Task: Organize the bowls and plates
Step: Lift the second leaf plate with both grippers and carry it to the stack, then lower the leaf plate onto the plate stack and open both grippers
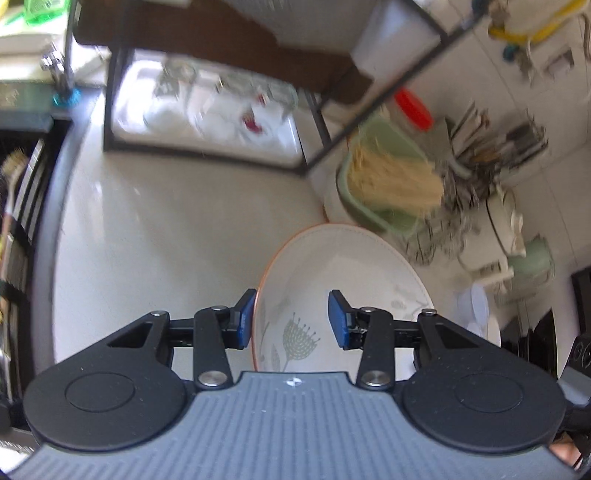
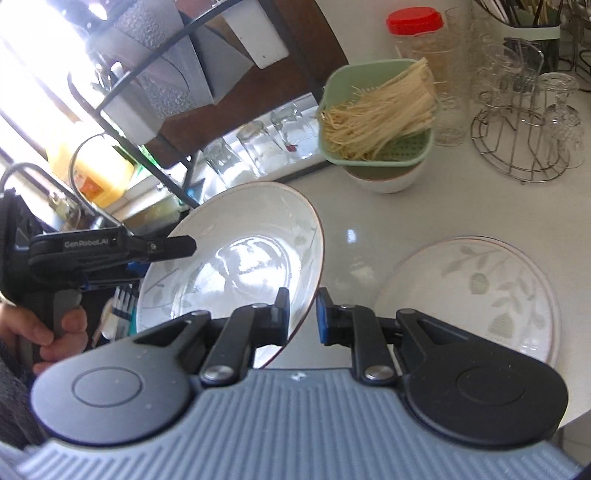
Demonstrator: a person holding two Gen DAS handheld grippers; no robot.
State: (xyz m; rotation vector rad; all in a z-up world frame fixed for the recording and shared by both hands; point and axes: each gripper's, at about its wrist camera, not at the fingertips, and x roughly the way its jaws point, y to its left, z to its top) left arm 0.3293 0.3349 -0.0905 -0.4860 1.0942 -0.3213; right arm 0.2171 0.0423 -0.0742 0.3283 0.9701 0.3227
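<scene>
A white leaf-patterned plate (image 2: 236, 254) with a thin brown rim is held tilted above the counter. My right gripper (image 2: 303, 314) has its jaws around the plate's lower rim, nearly closed on it. My left gripper (image 1: 291, 319) is open, its blue pads on either side of the plate's edge (image 1: 340, 280) with a wide gap; from the right wrist view the left gripper (image 2: 110, 247) sits at the plate's left edge. A second matching plate (image 2: 476, 295) lies flat on the white counter to the right.
A green colander with dry noodles (image 2: 376, 118) sits on a white bowl (image 2: 388, 179). A red-lidded jar (image 2: 415, 22), a wire glass rack (image 2: 524, 122), and a black dish rack over upturned glasses (image 2: 258, 144) stand behind. A sink edge (image 1: 44, 206) lies left.
</scene>
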